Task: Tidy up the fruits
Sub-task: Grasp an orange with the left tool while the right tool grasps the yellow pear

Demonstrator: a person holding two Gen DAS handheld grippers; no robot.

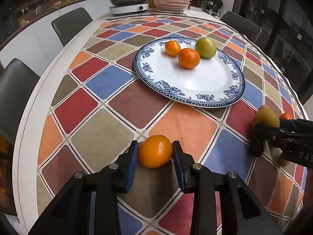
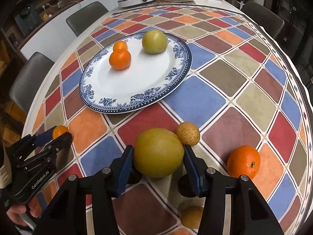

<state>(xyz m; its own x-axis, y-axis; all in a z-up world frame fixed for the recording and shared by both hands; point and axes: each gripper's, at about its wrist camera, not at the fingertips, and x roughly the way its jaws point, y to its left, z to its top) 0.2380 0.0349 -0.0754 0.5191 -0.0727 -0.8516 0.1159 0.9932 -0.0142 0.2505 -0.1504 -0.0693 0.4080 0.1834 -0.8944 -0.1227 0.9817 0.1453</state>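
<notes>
My left gripper [image 1: 155,147] is shut on a mandarin [image 1: 156,151] low over the checked tablecloth. My right gripper [image 2: 158,152] is shut on a large yellow-green fruit [image 2: 158,152] near the table's front. A blue-and-white plate [image 1: 195,99] holds two mandarins [image 1: 188,58] and a green fruit [image 1: 205,48]; the plate also shows in the right wrist view [image 2: 109,101]. A small speckled pear [image 2: 188,133] touches the held fruit, an orange [image 2: 244,161] lies to the right, and another small fruit [image 2: 191,216] lies under the right gripper.
Grey chairs [image 1: 71,24] stand along the left and far sides. At the far end are a white cooker with a pan [image 1: 129,5] and a pink basket [image 1: 171,3]. The table's white edge [image 1: 25,137] curves along the left.
</notes>
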